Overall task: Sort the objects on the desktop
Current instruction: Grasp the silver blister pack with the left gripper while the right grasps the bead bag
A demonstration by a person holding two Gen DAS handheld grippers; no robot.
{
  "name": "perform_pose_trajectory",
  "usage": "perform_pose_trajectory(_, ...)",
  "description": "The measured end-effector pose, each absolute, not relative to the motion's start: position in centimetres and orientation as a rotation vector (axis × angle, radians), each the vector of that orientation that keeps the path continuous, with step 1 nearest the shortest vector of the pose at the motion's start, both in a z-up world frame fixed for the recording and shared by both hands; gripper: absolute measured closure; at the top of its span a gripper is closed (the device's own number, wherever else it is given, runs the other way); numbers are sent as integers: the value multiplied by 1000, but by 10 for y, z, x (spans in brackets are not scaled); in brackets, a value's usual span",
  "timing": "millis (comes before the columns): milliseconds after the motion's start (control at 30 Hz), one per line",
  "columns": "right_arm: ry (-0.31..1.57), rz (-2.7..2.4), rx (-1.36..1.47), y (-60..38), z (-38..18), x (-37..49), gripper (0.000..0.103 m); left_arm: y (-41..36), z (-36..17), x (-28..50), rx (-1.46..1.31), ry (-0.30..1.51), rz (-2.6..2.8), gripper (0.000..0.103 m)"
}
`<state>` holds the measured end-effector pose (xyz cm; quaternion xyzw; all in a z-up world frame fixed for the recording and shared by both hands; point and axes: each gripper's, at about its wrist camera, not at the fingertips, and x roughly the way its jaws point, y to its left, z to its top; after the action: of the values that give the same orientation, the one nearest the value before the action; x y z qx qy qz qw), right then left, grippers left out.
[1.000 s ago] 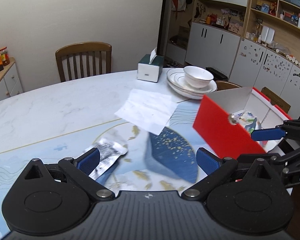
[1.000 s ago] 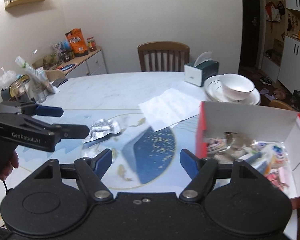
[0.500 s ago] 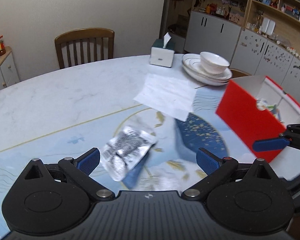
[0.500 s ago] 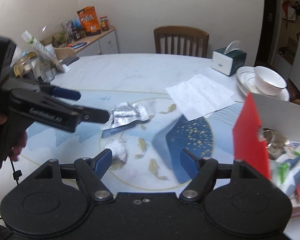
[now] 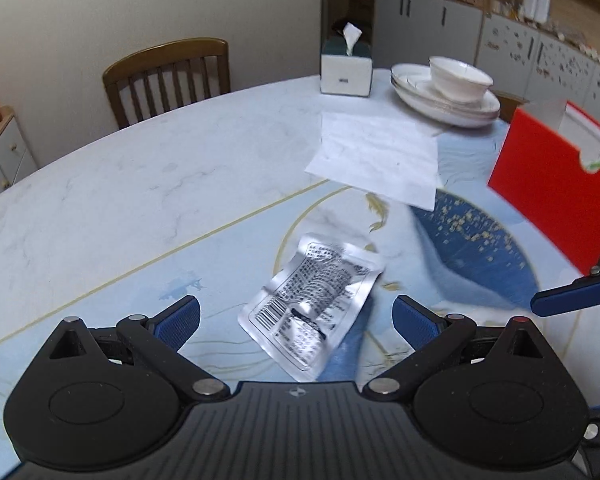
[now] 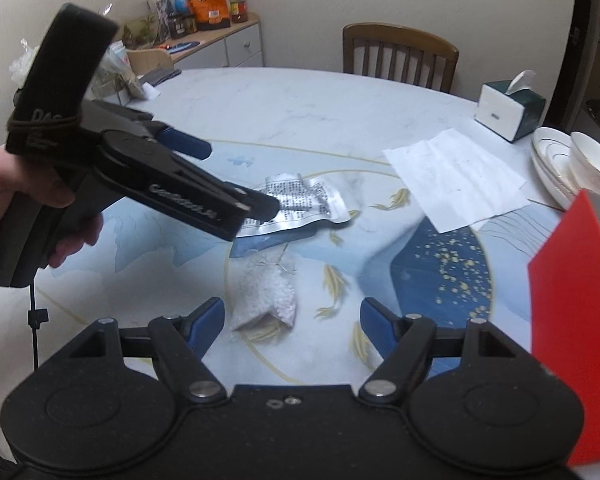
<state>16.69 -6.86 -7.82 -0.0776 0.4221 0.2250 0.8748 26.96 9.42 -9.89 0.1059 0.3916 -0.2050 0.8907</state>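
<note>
Left wrist view shows your left gripper [image 5: 296, 320] with its jaws spread wide and holding nothing, poised over a silver foil packet [image 5: 312, 304] that lies flat on the table [image 5: 120, 208], between the two blue fingertips [image 5: 178, 320] but not touched by them. Beyond the packet a white paper sheet [image 5: 376, 160] lies on the table, with a tissue box [image 5: 346, 68] and a bowl on stacked plates [image 5: 448, 96] farther back, and a red box [image 5: 552, 196] stands at the right edge. Right wrist view shows your right gripper [image 6: 292, 320] with its jaws also wide apart and empty, above a small bag of white pellets [image 6: 266, 296] resting on the table just in front of them. Your left hand [image 6: 32, 196] grips the other tool, whose tip hangs over the foil packet [image 6: 300, 204].
</note>
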Motion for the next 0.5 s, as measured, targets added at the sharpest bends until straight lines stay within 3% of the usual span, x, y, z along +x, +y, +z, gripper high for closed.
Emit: perform_pose_trajectory(500,954,492,-214,-39,-109,194,30,73,-130,296,408,785,-582,1)
